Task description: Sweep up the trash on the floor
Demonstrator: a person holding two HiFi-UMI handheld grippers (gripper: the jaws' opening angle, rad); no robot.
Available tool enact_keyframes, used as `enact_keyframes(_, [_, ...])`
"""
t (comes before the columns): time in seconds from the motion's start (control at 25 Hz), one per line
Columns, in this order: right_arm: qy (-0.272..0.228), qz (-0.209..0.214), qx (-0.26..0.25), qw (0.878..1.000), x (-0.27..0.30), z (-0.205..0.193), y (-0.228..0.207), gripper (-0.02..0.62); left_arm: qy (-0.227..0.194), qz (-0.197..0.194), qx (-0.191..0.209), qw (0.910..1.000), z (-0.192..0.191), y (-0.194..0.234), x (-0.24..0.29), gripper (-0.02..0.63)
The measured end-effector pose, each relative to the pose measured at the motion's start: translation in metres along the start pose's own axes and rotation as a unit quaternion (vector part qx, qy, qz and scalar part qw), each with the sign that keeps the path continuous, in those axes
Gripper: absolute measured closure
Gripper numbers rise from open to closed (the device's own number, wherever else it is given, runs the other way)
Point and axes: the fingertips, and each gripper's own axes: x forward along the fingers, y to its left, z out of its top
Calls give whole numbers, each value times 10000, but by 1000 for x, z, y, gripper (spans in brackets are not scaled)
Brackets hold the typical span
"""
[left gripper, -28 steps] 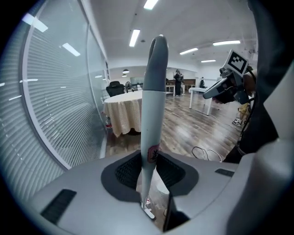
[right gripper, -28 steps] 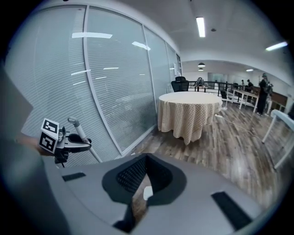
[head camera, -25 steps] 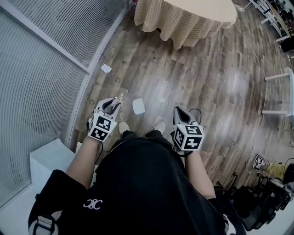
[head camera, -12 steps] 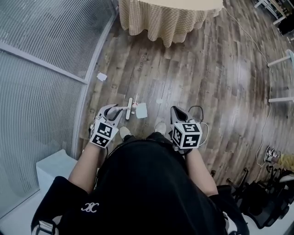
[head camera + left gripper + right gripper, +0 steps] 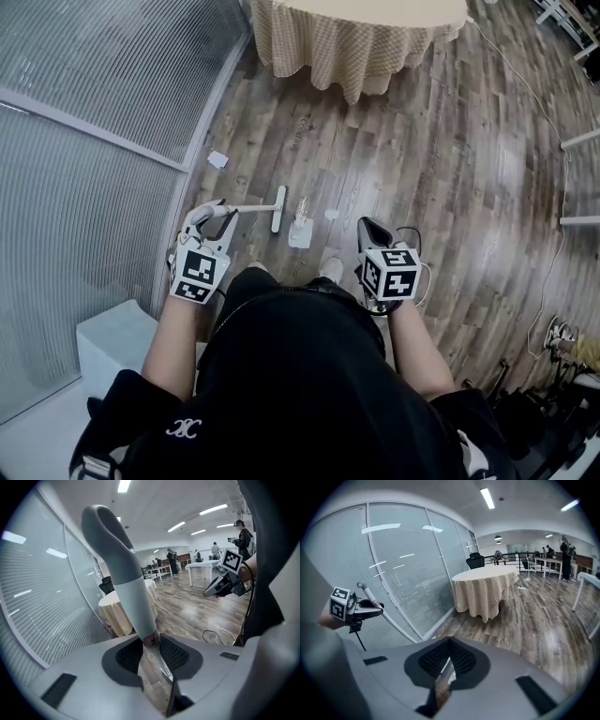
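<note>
My left gripper (image 5: 214,216) is shut on the grey handle of a small broom (image 5: 253,208). The broom's white head (image 5: 279,208) rests on the wooden floor just ahead of my feet. In the left gripper view the handle (image 5: 133,592) rises from between the pads of the left gripper (image 5: 152,644). A white sheet of paper (image 5: 300,234) lies right of the broom head, with a small scrap (image 5: 330,214) beyond it. Another paper piece (image 5: 217,159) lies by the glass wall. My right gripper (image 5: 371,227) hangs level with the left one, shut, nothing visible between its pads (image 5: 461,660).
A round table with a checked cloth (image 5: 356,42) stands ahead. A glass wall with blinds (image 5: 94,141) runs along the left. A white box (image 5: 112,337) sits behind my left arm. A black cable (image 5: 409,232) loops by the right gripper. People stand far off (image 5: 243,536).
The left gripper has drawn back to the left and the broom now reaches out flat to the right. Its head sits beside the white sheet. The right gripper has barely moved.
</note>
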Motion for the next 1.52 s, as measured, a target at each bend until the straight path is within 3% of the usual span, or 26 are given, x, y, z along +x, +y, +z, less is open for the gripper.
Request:
enact_keyframes(0.36, [9,-474,28,9989,38,28,23,581,-98,159,873,9960,-12,98,17,503])
enact_keyframes(0.72, [-358,-1597,519,9851,94,69,102,581,160,-94,1513,9883,-98,262,62,502])
enact_keyframes(0.96, [-328,-1821,669,9804,123,79,150,581,438,-79,1683,9847,-150,343,92,497])
enact_keyframes(1.16, [-294,-1996,582,9777,124,95,162,581,644,-513,1938,9776,-186,345,120,497])
enact_keyframes(1.52, [-279,-2185,599,9736,110,89,153,581,307,-1085,1679,9793,-161,287,138,502])
